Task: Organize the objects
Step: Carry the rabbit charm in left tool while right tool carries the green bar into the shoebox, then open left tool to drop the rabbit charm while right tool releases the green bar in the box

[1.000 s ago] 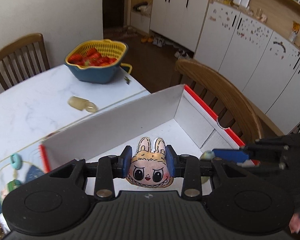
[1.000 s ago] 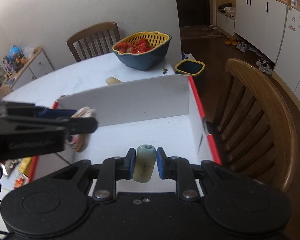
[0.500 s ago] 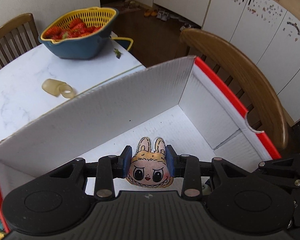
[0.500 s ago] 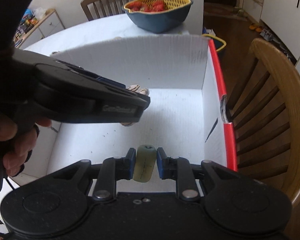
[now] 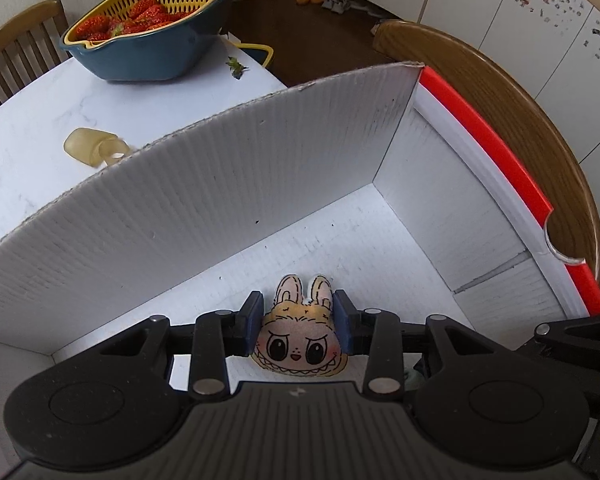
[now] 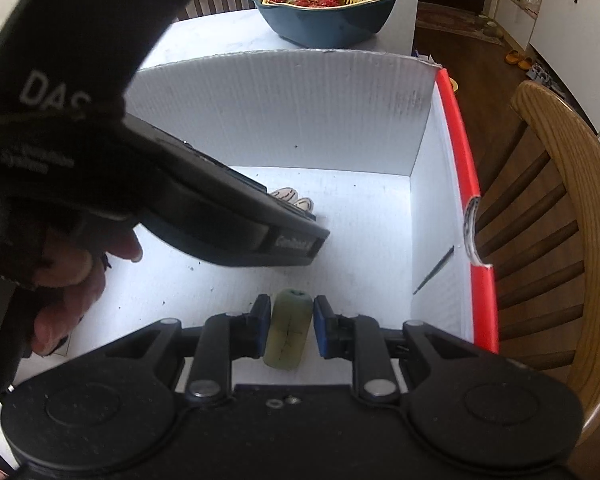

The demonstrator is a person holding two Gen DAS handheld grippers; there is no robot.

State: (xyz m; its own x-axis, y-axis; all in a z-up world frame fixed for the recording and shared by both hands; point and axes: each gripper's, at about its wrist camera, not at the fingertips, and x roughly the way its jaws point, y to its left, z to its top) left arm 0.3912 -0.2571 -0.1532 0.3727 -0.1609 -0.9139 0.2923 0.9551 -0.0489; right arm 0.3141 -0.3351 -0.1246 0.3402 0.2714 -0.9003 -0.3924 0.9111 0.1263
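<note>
Where left gripper [image 6: 300,216] reads "DAS" (rest blurred).

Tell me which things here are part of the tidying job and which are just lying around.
In the job:
- bunny-face toy, between the left gripper's opening jaws
- green cylinder, in the right gripper
- white box, both held over it

Lying about:
- strawberry bowl
- yellowish piece on the table
- wooden chair
</note>
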